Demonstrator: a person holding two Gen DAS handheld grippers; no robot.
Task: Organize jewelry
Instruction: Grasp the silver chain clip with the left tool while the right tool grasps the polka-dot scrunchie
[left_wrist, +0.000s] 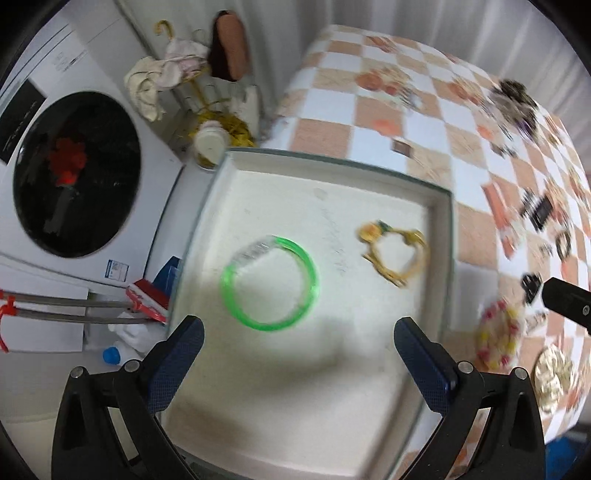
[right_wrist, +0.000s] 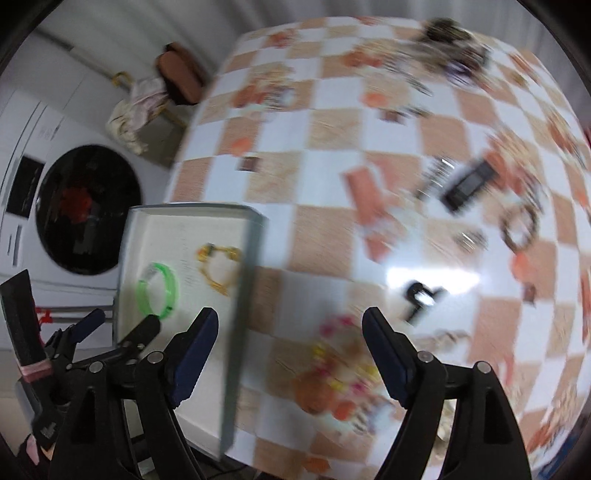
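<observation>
Underneath, an orange-and-white checked tablecloth (right_wrist: 332, 229) carries a shallow white tray (left_wrist: 441, 236). Inside it lie a translucent green plastic bangle (left_wrist: 269, 282) and a yellow beaded bracelet (left_wrist: 397, 254), apart. Left gripper (left_wrist: 299, 339) and right gripper (right_wrist: 291, 332) both gape wide, holding nothing.

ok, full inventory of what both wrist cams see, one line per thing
tray: 1, white with grey-green rim, at the table's left edge
green bangle: 1, translucent green, lying in the tray
gold bracelet: 1, yellow-gold, in the tray to the right of the bangle
tablecloth: 1, orange and white checks, covering the table
loose jewelry: several blurred pieces, dark and mixed colours, scattered on the cloth right of the tray
beaded piece: 1, pink and yellow, on the cloth just right of the tray
washing machine: 1, white with dark door, left of the table
left gripper: fingers open, above the tray, nothing between
right gripper: fingers open, over the tray's right rim, nothing held
</observation>
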